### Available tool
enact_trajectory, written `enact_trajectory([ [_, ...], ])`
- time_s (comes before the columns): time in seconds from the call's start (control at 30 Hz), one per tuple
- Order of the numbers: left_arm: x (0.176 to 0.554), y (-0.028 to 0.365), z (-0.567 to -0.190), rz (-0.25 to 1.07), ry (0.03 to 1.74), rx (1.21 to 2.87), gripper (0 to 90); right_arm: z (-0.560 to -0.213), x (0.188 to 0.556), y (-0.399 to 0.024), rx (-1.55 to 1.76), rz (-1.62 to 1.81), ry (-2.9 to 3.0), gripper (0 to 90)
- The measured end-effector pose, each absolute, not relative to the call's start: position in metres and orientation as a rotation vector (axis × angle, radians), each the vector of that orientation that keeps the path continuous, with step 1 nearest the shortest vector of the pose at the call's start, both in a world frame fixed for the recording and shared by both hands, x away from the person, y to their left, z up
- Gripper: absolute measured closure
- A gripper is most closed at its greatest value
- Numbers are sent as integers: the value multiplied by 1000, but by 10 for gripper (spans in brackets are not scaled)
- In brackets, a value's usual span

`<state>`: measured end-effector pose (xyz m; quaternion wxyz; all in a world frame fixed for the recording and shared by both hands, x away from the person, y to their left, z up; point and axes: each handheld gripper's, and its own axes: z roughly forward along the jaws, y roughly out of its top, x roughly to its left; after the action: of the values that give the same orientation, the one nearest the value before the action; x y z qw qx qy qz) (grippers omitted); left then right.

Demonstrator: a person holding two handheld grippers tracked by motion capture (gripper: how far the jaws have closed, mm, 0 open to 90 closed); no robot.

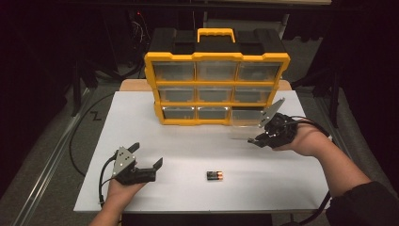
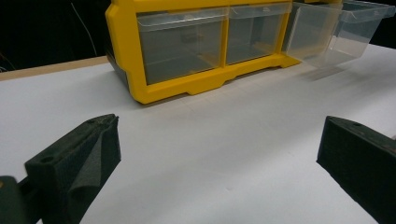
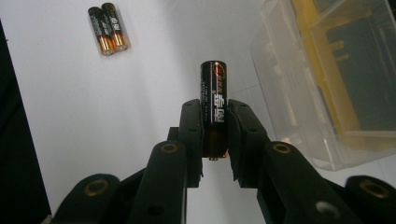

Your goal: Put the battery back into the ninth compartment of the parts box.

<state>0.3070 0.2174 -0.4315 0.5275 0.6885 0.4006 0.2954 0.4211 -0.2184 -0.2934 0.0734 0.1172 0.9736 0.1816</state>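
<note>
**One battery on its way, two to go**

The left gripper rests on the table with its jaws wide apart and nothing in them. Two batteries lie side by side on the table, waiting. The right gripper pinches one battery tight between its jaws, up near the clear drawer pulled out of the yellow box. It looks like this battery goes into the drawer soon.

The battery is hidden at its lower part between the right gripper pads, and its label print is too small to read.
</note>
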Motion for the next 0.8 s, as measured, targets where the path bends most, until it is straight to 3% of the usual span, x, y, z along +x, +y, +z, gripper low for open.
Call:
enact_trajectory([
  [0.8,307,218,-431,699,942,1649,2,-282,447,-205,358,486,2910,789],
])
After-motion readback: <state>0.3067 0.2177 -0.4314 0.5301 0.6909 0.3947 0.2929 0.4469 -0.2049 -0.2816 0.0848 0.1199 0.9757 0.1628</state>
